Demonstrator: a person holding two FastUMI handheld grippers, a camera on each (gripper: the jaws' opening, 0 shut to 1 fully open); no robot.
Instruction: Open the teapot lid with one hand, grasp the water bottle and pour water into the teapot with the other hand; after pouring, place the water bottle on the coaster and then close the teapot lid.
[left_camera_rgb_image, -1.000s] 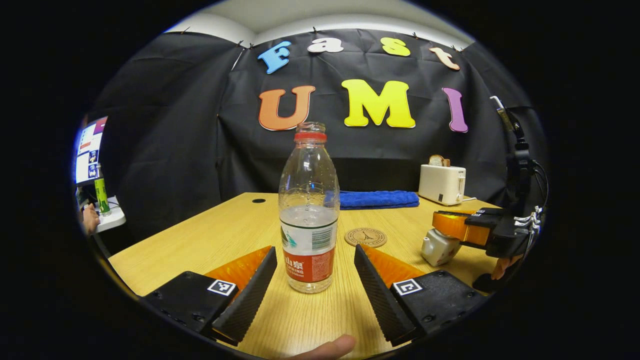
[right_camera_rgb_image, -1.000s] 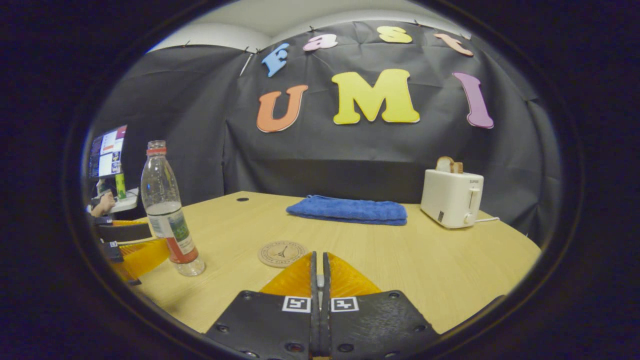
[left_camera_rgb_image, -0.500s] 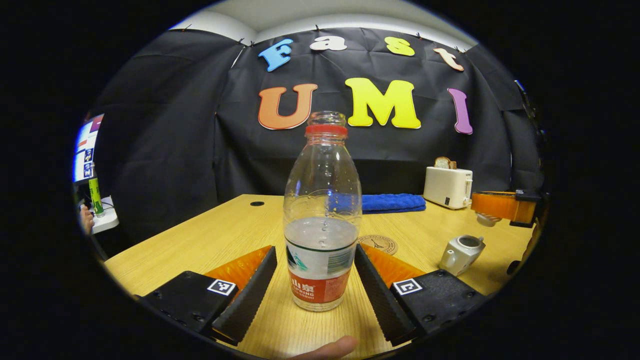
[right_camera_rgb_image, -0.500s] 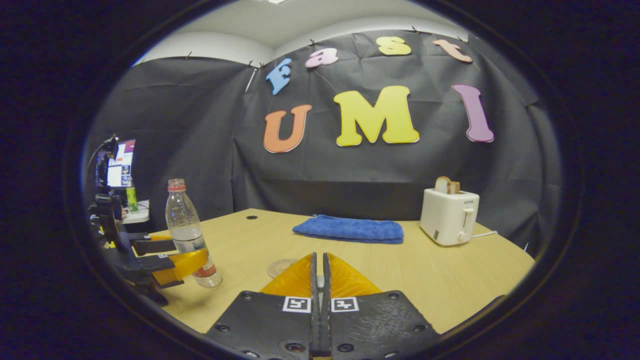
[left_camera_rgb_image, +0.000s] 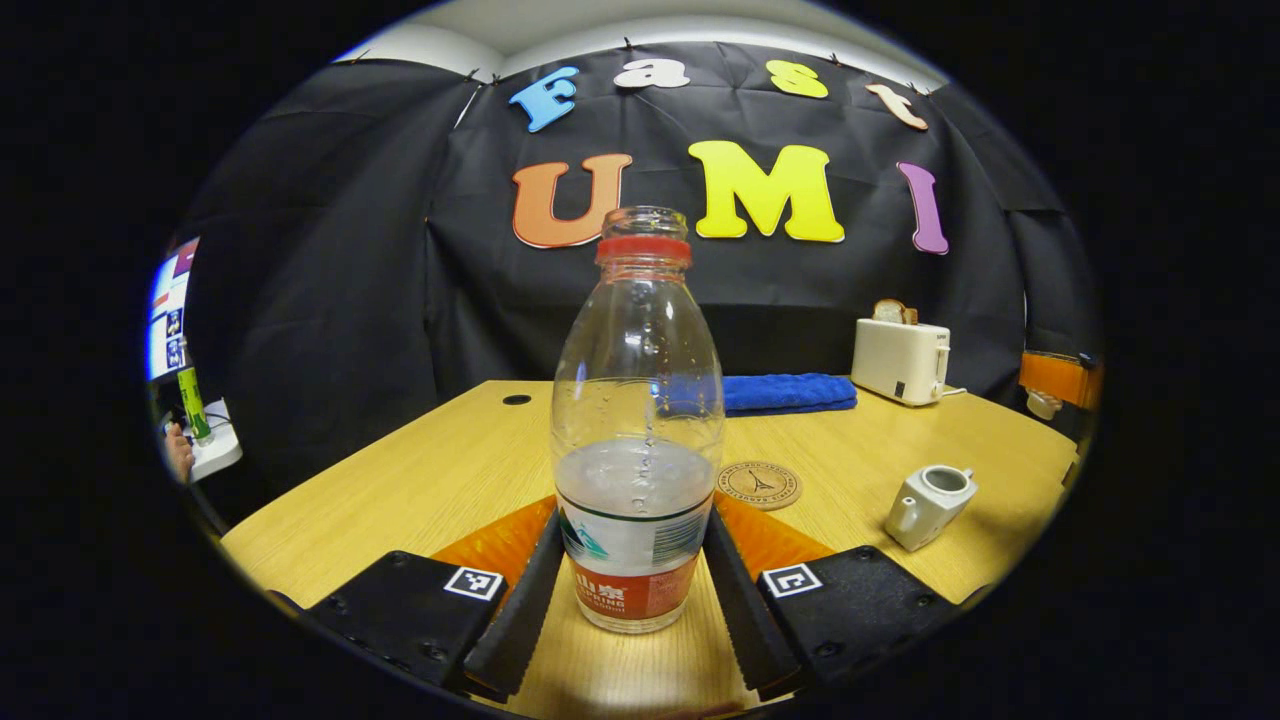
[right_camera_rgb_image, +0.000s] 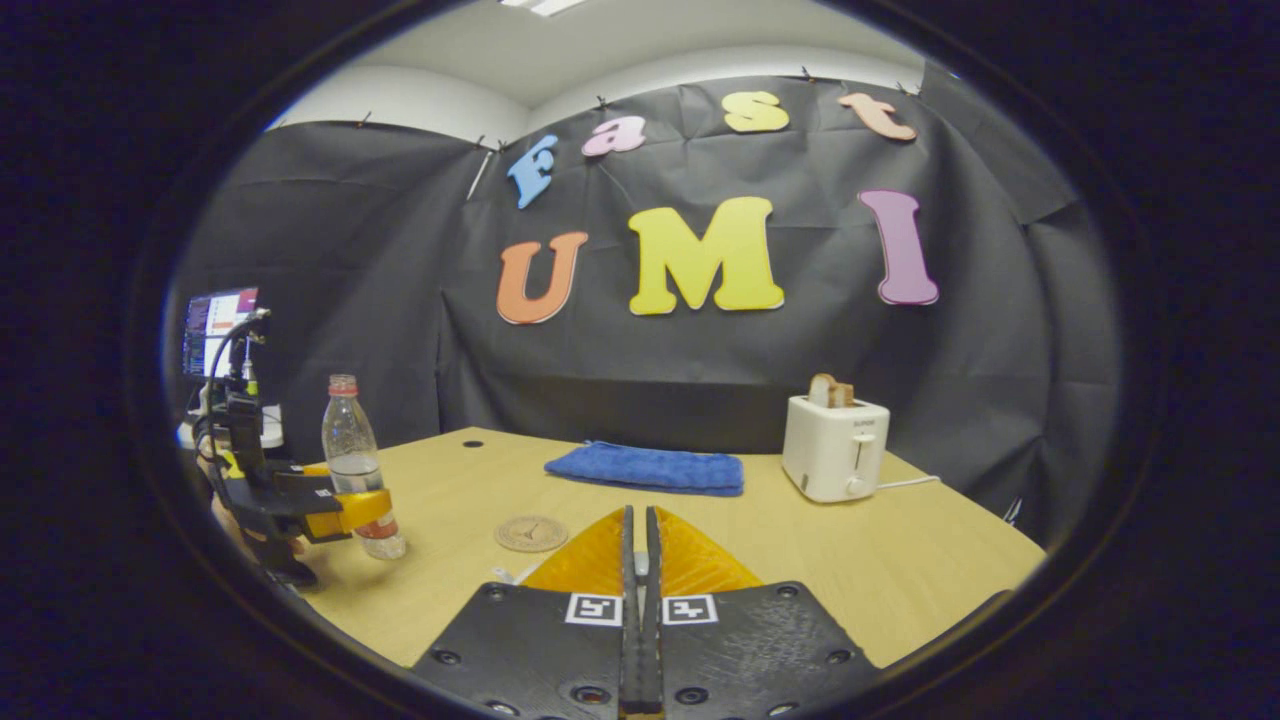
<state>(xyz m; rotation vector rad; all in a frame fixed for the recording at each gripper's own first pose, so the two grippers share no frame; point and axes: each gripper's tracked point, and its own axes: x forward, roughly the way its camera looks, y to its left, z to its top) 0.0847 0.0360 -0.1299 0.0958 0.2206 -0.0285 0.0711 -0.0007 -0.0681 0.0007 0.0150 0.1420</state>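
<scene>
In the left gripper view we find the water bottle (left_camera_rgb_image: 637, 430) standing upright on the table (left_camera_rgb_image: 420, 480), directly between our left gripper (left_camera_rgb_image: 625, 590) and its two fingers (left_camera_rgb_image: 520, 600), which have drawn in against the label on either side; we judge both press on it, though contact on the far side is hard to confirm. Its long axis is vertical, its neck uncapped. To the right and a little beyond lie one coaster (left_camera_rgb_image: 759, 484) and one teapot (left_camera_rgb_image: 928, 503), its mouth open, so the pour calls for carrying the bottle rightward. At the right edge the right gripper (left_camera_rgb_image: 1058, 385) appears to hold one small pale lid (left_camera_rgb_image: 1043, 403). In the right gripper view our own right gripper (right_camera_rgb_image: 636, 560) has its fingers nearly together with a pale sliver between them, presumably that lid. We count one bottle (right_camera_rgb_image: 355, 470) held by the left gripper (right_camera_rgb_image: 340, 508), one coaster (right_camera_rgb_image: 531, 533), one blue towel (right_camera_rgb_image: 645, 467), one toaster (right_camera_rgb_image: 836, 450).
</scene>
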